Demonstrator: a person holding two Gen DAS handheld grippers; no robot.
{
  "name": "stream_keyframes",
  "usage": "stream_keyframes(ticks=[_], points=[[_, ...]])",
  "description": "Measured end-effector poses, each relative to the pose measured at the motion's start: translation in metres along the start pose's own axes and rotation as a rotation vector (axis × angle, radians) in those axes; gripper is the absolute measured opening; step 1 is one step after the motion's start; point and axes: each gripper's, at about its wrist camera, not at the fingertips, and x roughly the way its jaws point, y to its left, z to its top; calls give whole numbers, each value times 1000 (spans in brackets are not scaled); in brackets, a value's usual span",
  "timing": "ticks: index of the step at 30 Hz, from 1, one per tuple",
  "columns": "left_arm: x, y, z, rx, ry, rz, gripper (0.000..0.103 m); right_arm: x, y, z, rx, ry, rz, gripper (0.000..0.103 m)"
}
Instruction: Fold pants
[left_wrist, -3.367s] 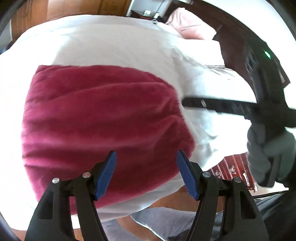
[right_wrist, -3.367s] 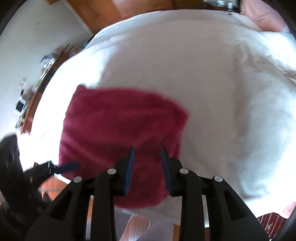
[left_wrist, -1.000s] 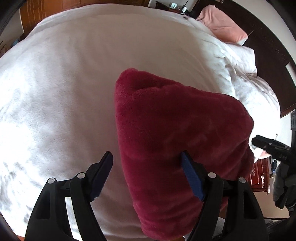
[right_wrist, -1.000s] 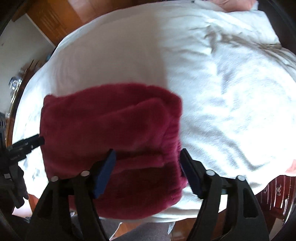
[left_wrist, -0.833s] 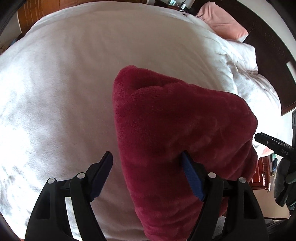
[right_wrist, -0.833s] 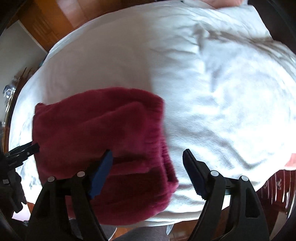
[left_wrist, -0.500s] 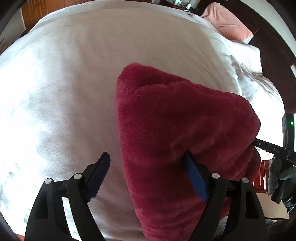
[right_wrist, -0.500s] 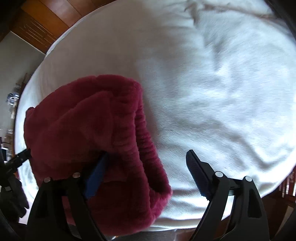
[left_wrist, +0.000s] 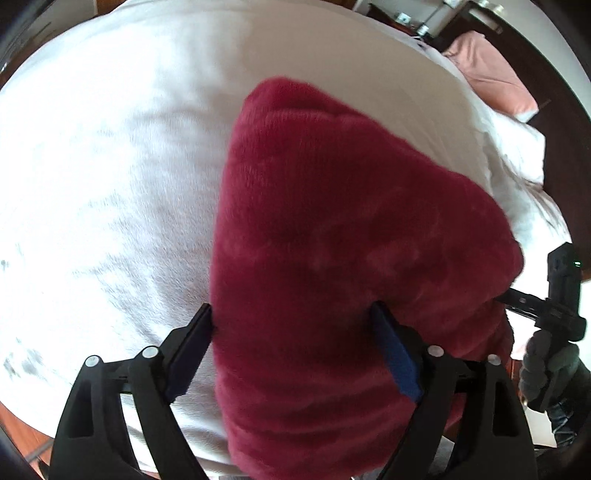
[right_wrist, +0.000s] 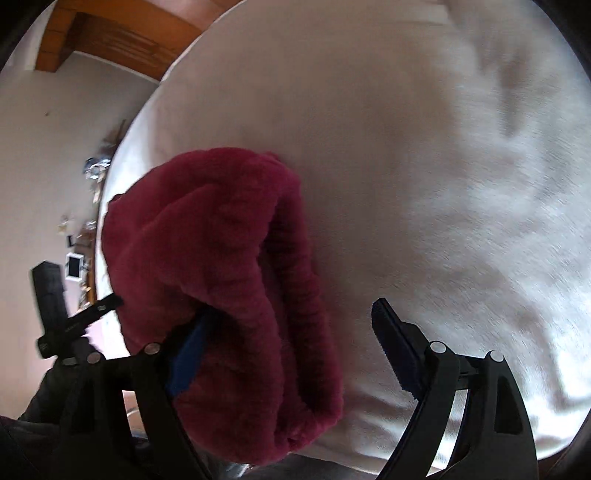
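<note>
We note a white bed cover (left_wrist: 110, 166) filling both views; it serves as the soft, level work surface. On it, near the edge closest to the person, lies the pants (left_wrist: 351, 240), a thick dark-red plush bundle already folded into a compact block, which we judge to be at or near its final fold. In the right wrist view the ribbed waistband (right_wrist: 295, 295) runs along the bundle's 3 o'clock side.

The left gripper (left_wrist: 295, 343) straddles the bundle's 9 o'clock edge; its jaws are opening, with fabric between them but not pinched. The right gripper (right_wrist: 291, 350) stands spread wide, one finger tucked under a plush layer at 9 o'clock, the other over bare cover. We judge both are placed to grasp opposite ends evenly.
</note>
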Motion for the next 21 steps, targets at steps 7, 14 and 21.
stream_keyframes(ticks=[7,14,21], points=[[17,19,0,-136,6,-27,87,35,-12,18,-21,48,74,92],[14,37,-12,-277,-7,-124,73,37,-24,16,39,100,197,75],[-4,31,-18,-273,-13,-134,46,43,-11,12,114,123,287,43]])
